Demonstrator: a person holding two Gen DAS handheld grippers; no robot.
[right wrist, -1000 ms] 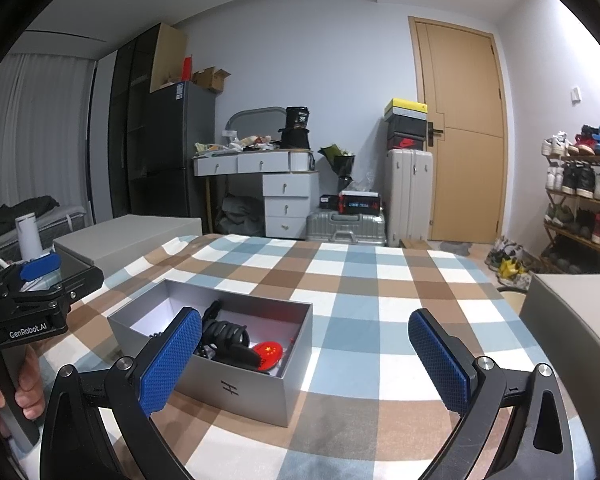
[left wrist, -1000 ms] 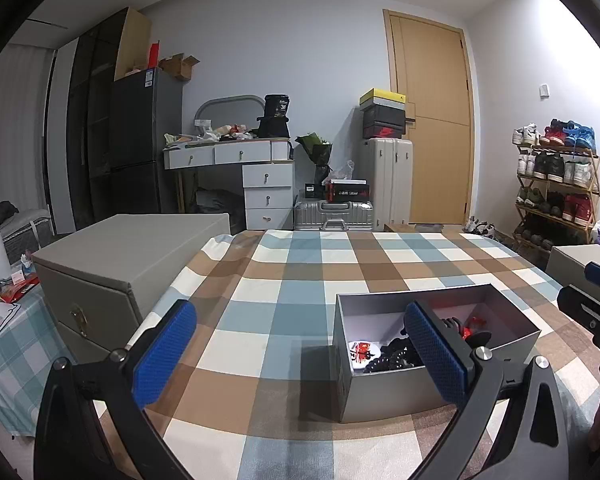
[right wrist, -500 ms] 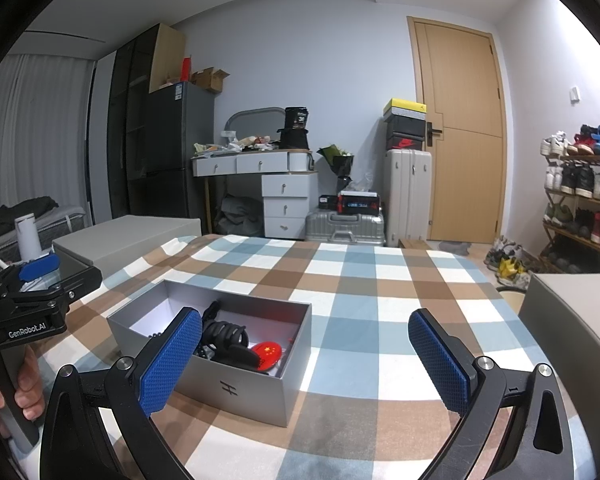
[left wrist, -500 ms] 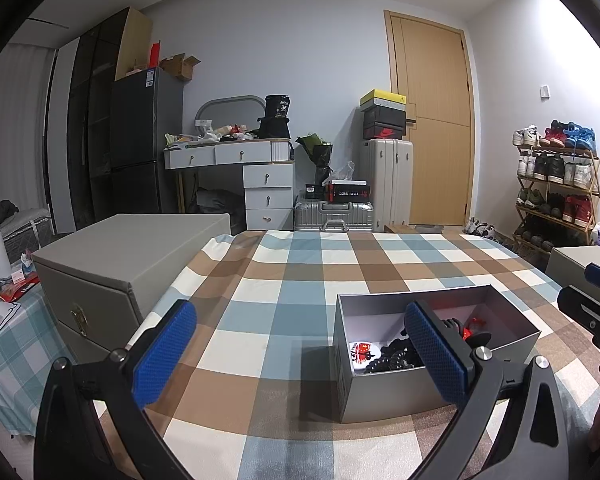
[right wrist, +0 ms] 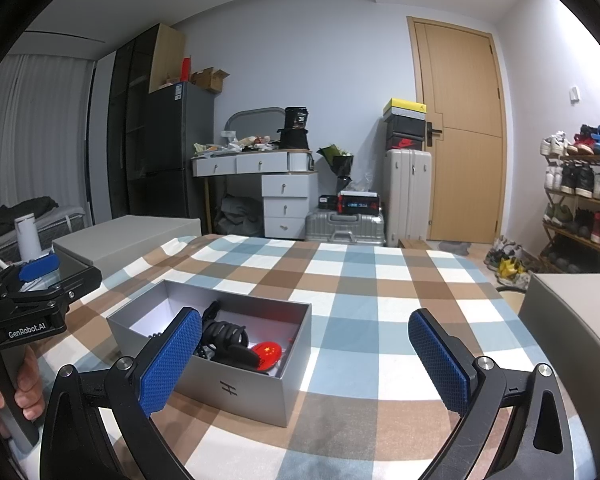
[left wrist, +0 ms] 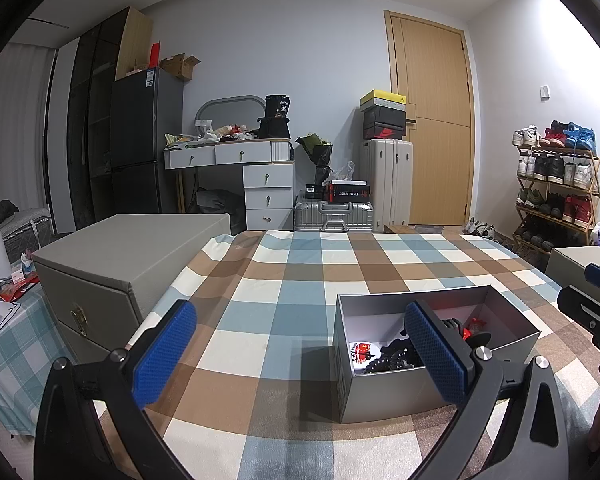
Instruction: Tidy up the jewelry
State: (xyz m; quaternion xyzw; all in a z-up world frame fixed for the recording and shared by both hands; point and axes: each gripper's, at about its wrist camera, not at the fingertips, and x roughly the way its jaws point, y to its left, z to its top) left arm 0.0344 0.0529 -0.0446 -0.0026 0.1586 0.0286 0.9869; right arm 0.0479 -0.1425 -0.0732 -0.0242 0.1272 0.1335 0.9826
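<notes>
Checked cloth (left wrist: 300,280) in blue, brown and white is covering the table, and a messy room with a white desk (right wrist: 276,176), a wooden door (right wrist: 460,128) and a rack of shoes (left wrist: 556,184) is showing behind it. An open grey box (right wrist: 236,388) is sitting on the cloth with no lid on it. Inside the box, black beads (right wrist: 224,336) are lying in a heap, with a round red piece (right wrist: 266,354) just beside them. The left gripper (left wrist: 300,352) is hanging over the cloth with its blue pads spread wide apart, holding nothing; its right pad is showing in front of the box. The right gripper (right wrist: 306,360) is also spread wide and holding nothing, with the box sitting by its left pad. A hand (right wrist: 4,388) is wrapping around the left gripper's handle.
</notes>
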